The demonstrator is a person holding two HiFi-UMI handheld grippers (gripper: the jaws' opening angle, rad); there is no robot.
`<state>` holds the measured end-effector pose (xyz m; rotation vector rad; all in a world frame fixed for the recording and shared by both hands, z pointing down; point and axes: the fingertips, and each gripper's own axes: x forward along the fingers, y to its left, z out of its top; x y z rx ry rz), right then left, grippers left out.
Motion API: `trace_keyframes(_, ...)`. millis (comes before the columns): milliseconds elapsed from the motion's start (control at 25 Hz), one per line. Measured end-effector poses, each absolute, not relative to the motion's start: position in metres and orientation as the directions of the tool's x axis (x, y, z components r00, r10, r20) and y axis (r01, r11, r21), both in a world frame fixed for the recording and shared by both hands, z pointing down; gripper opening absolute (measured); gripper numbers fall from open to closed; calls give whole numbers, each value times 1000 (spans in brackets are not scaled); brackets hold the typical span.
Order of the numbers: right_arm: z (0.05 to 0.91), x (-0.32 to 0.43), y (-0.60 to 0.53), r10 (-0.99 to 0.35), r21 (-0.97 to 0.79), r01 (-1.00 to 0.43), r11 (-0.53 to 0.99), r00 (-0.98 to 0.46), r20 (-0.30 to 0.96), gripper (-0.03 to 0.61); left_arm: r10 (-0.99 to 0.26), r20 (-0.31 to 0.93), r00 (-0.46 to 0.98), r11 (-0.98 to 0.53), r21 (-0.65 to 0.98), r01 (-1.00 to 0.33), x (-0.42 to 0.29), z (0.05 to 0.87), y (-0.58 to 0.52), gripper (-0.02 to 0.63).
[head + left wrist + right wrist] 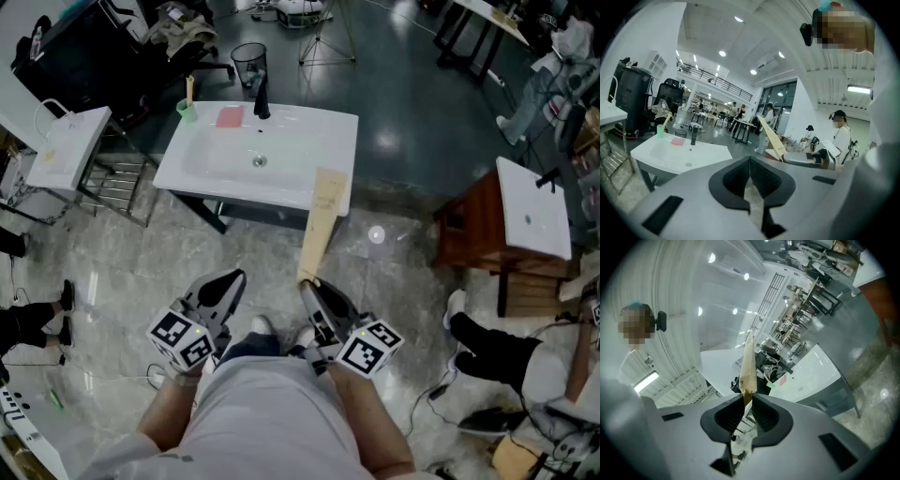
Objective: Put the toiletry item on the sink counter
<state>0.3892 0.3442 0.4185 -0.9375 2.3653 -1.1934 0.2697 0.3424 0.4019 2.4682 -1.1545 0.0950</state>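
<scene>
Person stands on the marble floor [112, 281] facing the white sink bench [309, 141], one gripper in each hand.

Right gripper [747, 399]: fingers clenched on the lower end of the toiletry pack [322, 220], a long, flat, tan paper pack. The pack runs forward and up from the fingers, tilted. In the head view its far end overlaps the front right corner of the sink bench. The left gripper view shows it raised in the air to the right of the basin, not lying on the bench.

Left gripper [750, 161]: fingers closed on each other, nothing between them. It is held low beside the right gripper and points toward the bench.

On the sink bench, along the back edge:
- black faucet [262, 98] behind the basin
- pink flat item [230, 117] just left of the faucet
- green cup [187, 110] at the far left corner, with a pale stick standing in it

Surroundings: a mesh wastebasket [248, 64] stands on the floor behind the bench. A second white basin sits on a wooden cabinet [469, 225] well to the right.
</scene>
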Motion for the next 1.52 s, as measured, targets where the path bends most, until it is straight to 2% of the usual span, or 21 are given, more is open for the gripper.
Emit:
trace_keyframes(840, 417, 258, 323, -697, -788, -440, 430, -717, 20, 57, -736, 186, 651, -564, 362, -742, 121, 406, 337, 17)
trace_keyframes(1520, 445, 169, 239, -611, -776, -411, 479, -791, 42, 57, -822, 191, 536, -457, 341, -822, 28, 422, 288, 17)
